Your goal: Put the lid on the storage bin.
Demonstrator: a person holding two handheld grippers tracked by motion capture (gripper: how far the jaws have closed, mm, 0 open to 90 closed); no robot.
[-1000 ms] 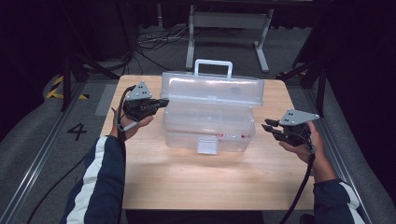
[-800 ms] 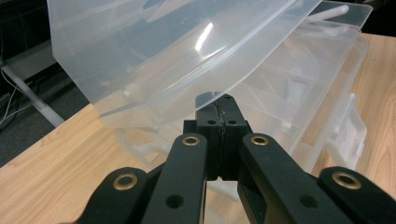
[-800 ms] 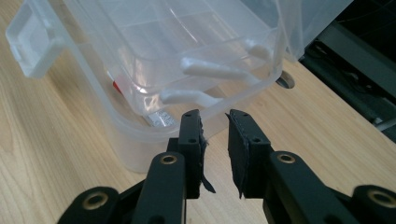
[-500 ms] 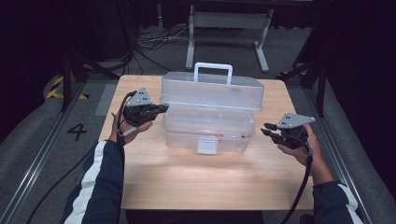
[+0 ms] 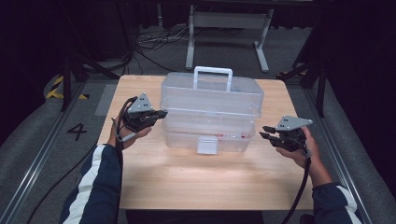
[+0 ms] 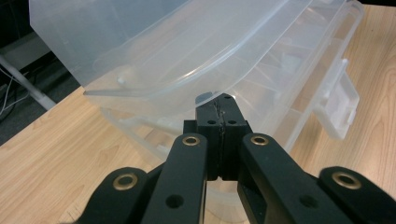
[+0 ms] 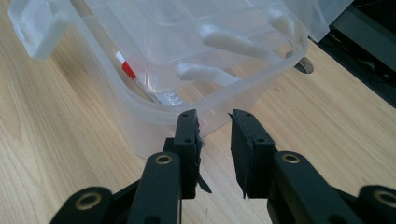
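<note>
The clear plastic box (image 5: 211,112) sits mid-table (image 5: 196,186), long axis running across it, white handle (image 5: 213,71) on top, latch (image 5: 207,145) on the near face. The left gripper (image 5: 159,113) is at the box's left end, jaws pressed together, tips touching the lid edge (image 6: 205,86). The right gripper (image 5: 264,132) hangs just off the box's right end, jaws slightly spread and just opening, nothing between them. The left is nearer. The box is translucent, with trays and a red-and-white item (image 7: 128,70) inside.

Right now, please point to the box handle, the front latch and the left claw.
handle (image 5: 213,71), high view, top bar.
latch (image 5: 208,146), high view, middle of flap.
left claw (image 5: 161,113), high view, shut tips at box edge.
</note>
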